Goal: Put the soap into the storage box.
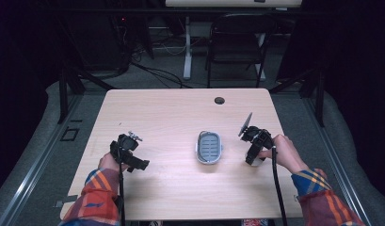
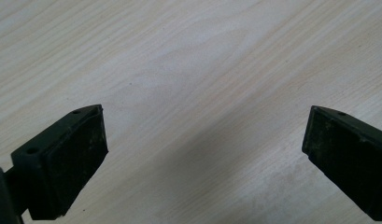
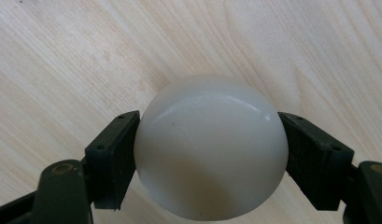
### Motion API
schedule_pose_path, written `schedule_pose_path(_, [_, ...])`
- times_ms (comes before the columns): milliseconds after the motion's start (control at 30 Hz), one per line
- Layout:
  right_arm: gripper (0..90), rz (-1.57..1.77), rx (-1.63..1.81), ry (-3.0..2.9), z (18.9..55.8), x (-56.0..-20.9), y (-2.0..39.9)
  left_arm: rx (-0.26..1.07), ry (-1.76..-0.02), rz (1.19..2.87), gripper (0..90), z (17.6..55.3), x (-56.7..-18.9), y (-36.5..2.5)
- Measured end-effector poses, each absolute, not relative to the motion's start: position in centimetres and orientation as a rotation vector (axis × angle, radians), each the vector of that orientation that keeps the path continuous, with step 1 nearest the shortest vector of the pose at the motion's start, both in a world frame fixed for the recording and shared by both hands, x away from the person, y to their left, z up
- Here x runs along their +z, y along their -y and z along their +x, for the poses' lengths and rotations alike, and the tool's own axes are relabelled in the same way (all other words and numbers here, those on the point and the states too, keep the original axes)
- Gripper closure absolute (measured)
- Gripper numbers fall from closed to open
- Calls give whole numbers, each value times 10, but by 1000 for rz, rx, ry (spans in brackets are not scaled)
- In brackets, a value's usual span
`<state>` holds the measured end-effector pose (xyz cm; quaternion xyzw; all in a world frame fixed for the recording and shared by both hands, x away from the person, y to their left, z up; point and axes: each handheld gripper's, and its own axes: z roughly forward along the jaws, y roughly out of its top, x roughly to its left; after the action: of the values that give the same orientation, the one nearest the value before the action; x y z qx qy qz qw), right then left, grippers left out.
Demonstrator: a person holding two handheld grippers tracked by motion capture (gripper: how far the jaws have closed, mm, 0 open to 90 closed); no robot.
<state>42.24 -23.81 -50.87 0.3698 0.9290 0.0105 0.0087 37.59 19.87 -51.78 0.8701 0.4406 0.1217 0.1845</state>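
Right gripper [image 3: 209, 154] fingers [image 3: 111, 158] clamp white ball [image 3: 211, 147] at widest girth, 3 o'clock of tray [image 1: 209, 147]. Left gripper [image 2: 205, 154] spread, empty, 9 o'clock. Ball looks smooth, hard, light; likely slippery, so grip across equator.

High view: above your side, looking forward and down at the table [image 1: 180, 108] | gripper views: close, facing down onto its wood.

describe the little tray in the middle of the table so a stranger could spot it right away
On the light wooden table, look at the centre, between the two grippers. The small tray is grey, rounded-rectangular, with a slotted base, and it lies free, unlike the white ball.
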Motion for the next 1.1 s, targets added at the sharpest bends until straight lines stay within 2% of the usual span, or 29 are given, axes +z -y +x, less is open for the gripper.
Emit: schedule_pose_path(1100, [241,1053,-9,-2933,439,-496,209,340,-1244,2455,1,376,-518,-199])
